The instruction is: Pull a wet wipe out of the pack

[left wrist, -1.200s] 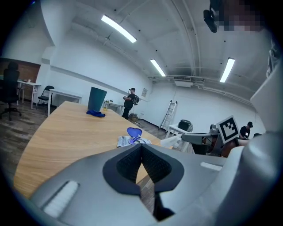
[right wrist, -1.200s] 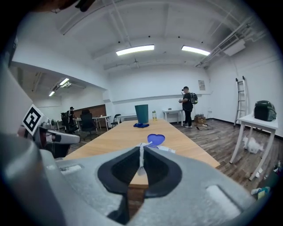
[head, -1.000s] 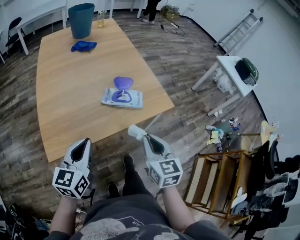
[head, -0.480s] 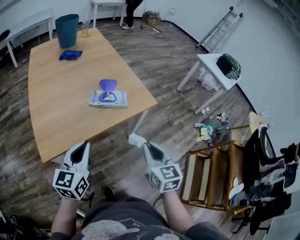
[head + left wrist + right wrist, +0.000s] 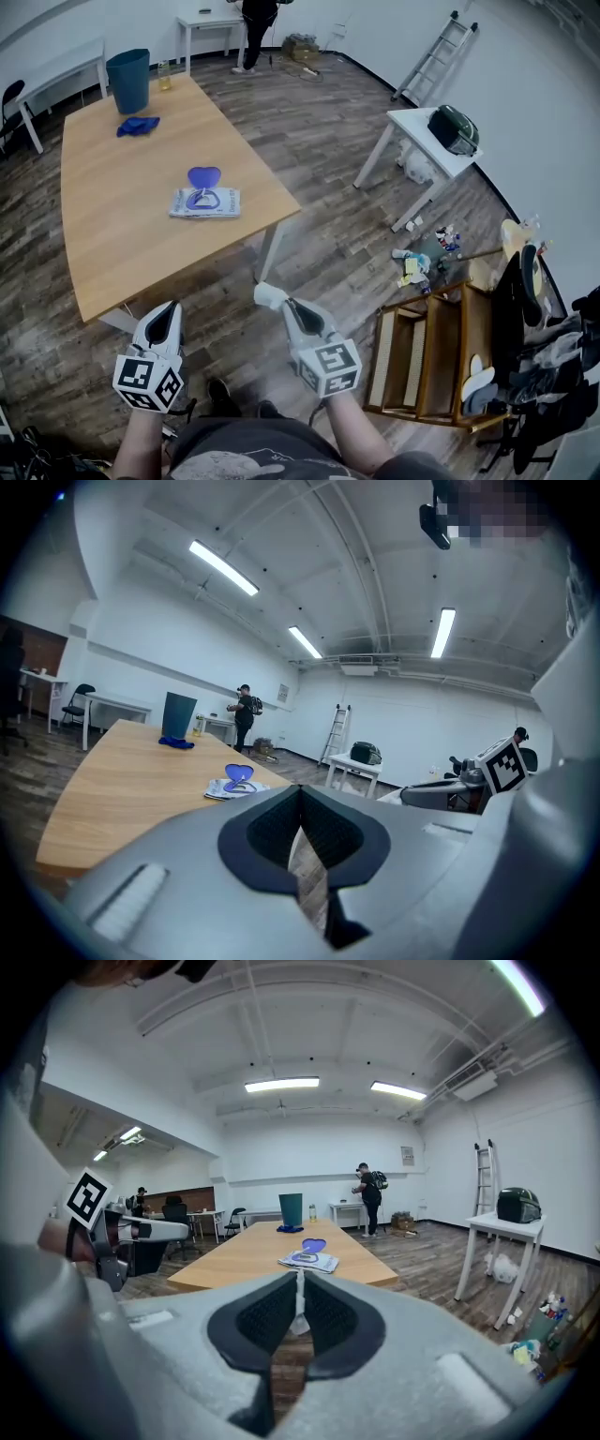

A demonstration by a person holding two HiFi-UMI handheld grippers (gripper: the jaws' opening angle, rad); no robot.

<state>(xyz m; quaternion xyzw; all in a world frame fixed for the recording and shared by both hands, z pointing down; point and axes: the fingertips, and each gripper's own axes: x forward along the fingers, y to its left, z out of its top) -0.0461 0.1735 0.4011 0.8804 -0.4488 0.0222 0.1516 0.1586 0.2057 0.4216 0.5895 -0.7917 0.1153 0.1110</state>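
Observation:
The wet-wipe pack lies flat on the wooden table with its purple lid flipped open. Both grippers hang off the table's near edge, over the floor, well short of the pack. My right gripper is shut on a small white wipe, which shows as a thin white strip between its jaws; the pack lies far ahead of it. My left gripper is shut with nothing in it, and the pack sits ahead and to its left.
A teal bin, a blue cloth and a bottle stand at the table's far end. To the right are a white side table with a dark bag, a ladder, floor clutter and a wooden rack. A person stands at the back.
Both grippers and the camera have drawn back from the table; the pack now lies farther off. The right gripper still holds the wipe.

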